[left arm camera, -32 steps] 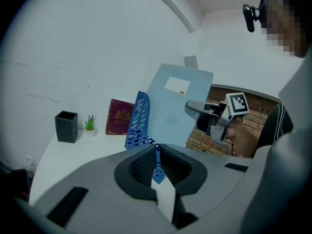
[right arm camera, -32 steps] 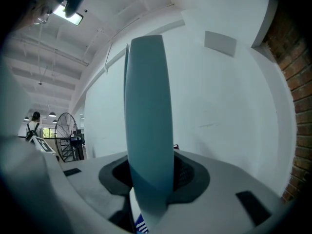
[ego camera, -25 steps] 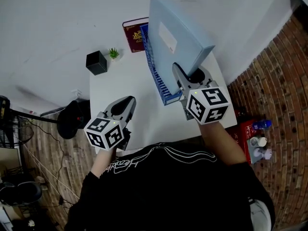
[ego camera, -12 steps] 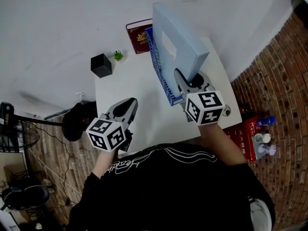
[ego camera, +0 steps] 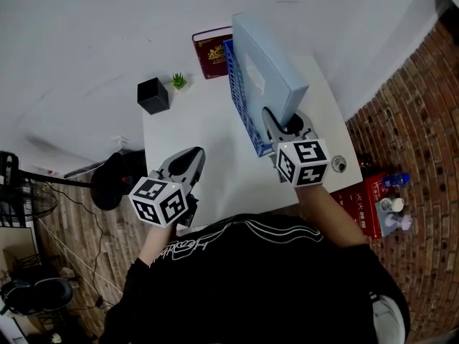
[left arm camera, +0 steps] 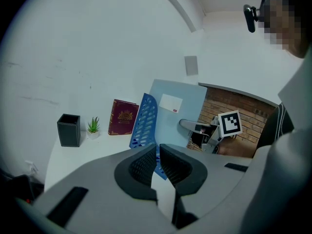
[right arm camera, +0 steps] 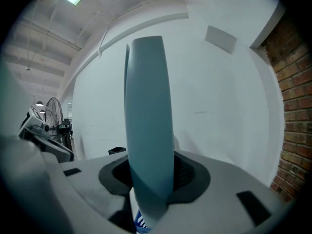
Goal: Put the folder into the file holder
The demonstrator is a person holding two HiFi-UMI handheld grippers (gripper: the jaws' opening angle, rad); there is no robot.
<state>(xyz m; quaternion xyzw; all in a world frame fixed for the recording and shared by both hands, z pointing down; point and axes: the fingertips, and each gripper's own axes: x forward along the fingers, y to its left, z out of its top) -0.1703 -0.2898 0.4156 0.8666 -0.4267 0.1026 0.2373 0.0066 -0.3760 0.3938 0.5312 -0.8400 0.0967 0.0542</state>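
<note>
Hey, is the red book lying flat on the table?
No, the red book stands upright next to the small plant, with its front cover facing out.

No legible text or numbers
</note>
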